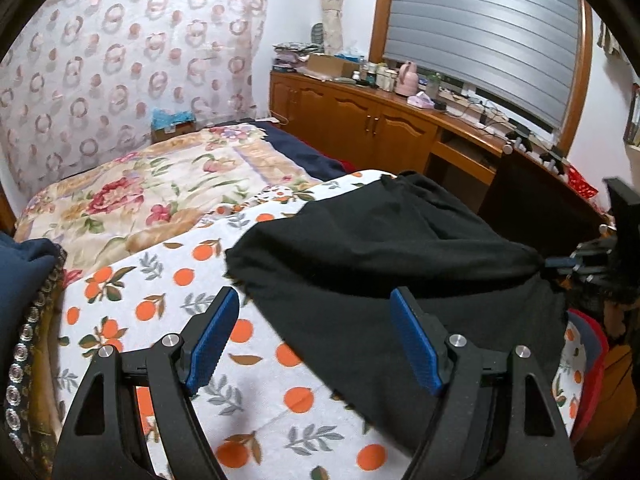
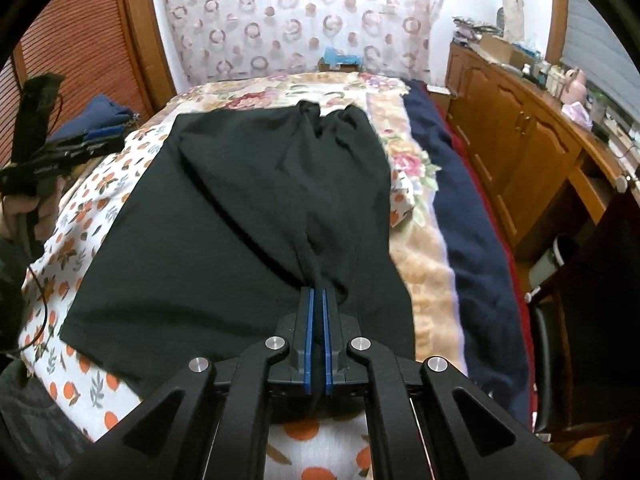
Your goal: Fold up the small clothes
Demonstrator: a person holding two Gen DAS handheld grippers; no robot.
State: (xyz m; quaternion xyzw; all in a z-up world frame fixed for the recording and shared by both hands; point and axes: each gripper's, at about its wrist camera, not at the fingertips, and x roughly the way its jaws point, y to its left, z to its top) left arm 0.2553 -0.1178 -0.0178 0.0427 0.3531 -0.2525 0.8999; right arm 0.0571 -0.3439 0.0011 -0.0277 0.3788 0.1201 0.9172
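A black garment (image 2: 240,208) lies spread on the orange-print cloth (image 2: 76,216) on the bed. My right gripper (image 2: 318,292) is shut on a pinched fold of the black garment at its near right edge, lifting it slightly. In the left wrist view the garment (image 1: 380,248) lies ahead and to the right, and the right gripper (image 1: 560,262) pinches its far right corner. My left gripper (image 1: 316,300) is open and empty, hovering over the garment's near left edge and the orange-print cloth (image 1: 160,308). The left gripper (image 2: 102,136) shows at the left of the right wrist view.
A floral quilt (image 1: 152,184) and a dark blue blanket (image 2: 472,216) cover the rest of the bed. A wooden cabinet (image 1: 360,116) with clutter runs along the right wall. Blue folded fabric (image 1: 20,280) lies at the left.
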